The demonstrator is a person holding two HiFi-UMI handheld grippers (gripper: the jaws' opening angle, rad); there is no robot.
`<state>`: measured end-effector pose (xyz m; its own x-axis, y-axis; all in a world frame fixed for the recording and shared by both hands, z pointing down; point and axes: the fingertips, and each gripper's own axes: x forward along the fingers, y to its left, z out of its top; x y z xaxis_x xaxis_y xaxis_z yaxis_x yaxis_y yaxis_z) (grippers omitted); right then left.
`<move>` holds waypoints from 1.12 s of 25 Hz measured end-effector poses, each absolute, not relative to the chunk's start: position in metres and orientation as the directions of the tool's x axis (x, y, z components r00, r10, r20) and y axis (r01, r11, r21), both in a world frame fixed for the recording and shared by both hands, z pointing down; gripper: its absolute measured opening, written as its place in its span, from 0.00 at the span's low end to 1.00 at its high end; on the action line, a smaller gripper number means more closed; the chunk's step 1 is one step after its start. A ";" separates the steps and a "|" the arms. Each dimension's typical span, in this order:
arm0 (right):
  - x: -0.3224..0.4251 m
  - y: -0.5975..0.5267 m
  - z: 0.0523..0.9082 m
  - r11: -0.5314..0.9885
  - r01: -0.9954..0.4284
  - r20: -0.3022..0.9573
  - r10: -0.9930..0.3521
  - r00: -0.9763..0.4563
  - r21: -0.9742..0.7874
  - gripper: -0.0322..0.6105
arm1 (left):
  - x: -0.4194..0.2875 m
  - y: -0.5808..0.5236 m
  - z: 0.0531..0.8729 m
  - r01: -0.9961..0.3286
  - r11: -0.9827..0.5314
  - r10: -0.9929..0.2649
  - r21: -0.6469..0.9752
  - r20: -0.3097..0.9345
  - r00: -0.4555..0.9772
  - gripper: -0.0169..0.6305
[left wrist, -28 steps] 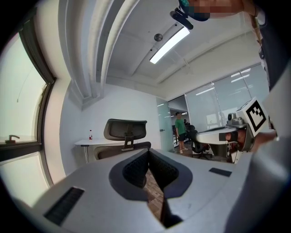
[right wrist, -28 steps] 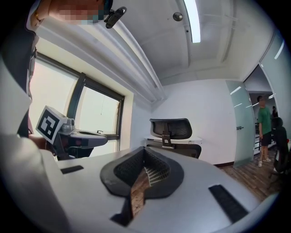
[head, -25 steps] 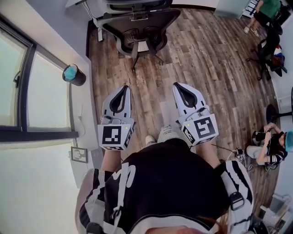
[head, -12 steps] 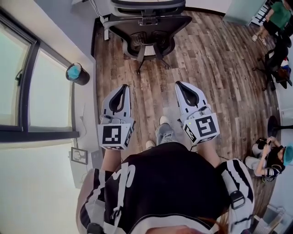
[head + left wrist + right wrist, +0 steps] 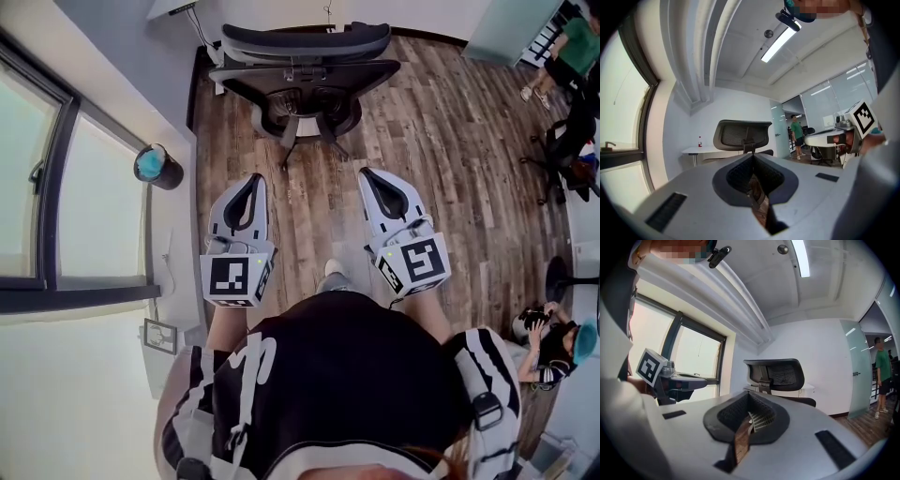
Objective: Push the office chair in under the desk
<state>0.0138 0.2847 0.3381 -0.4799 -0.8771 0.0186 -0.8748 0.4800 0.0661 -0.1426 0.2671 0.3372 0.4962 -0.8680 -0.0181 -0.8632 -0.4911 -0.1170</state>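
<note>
A black mesh-backed office chair (image 5: 305, 70) stands on the wood floor ahead of me, its back turned toward me. A white desk (image 5: 701, 151) lies just behind it against the wall. My left gripper (image 5: 254, 178) and right gripper (image 5: 367, 172) are held side by side at waist height and point level at the chair, well short of it. Both are shut with nothing between their jaws. In the left gripper view, the chair back (image 5: 743, 136) rises over the closed left gripper (image 5: 752, 155). In the right gripper view, the chair back (image 5: 776, 373) shows past the closed right gripper (image 5: 749, 393).
A black bin with a blue liner (image 5: 155, 161) stands by the window wall at left. A small framed item (image 5: 159, 335) lies on the floor near it. At right are another chair (image 5: 572, 131), a person in a green top (image 5: 562, 47) and a person sitting on the floor (image 5: 553, 337).
The chair has slid lower in the head view and shows more of its back: I have walked closer to it. Both grippers stay shut and level in front of me.
</note>
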 end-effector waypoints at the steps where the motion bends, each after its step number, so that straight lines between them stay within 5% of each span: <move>1: 0.016 0.279 0.337 0.479 -0.876 0.020 -0.878 -0.479 0.064 0.06 | -0.140 0.261 0.337 -0.863 -0.491 -0.868 -0.117 -0.018 0.496 0.04; 28: 0.092 0.165 0.339 0.505 -0.860 0.016 -0.863 -0.506 0.073 0.06 | -0.096 0.159 0.331 -0.913 -0.390 -0.917 -0.119 -0.037 0.397 0.04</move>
<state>0.0922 0.1652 0.3391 -0.5056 -0.8626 0.0157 -0.8599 0.5053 0.0727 -0.0958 0.1591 0.3308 0.3965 -0.9173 -0.0374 -0.9131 -0.3899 -0.1192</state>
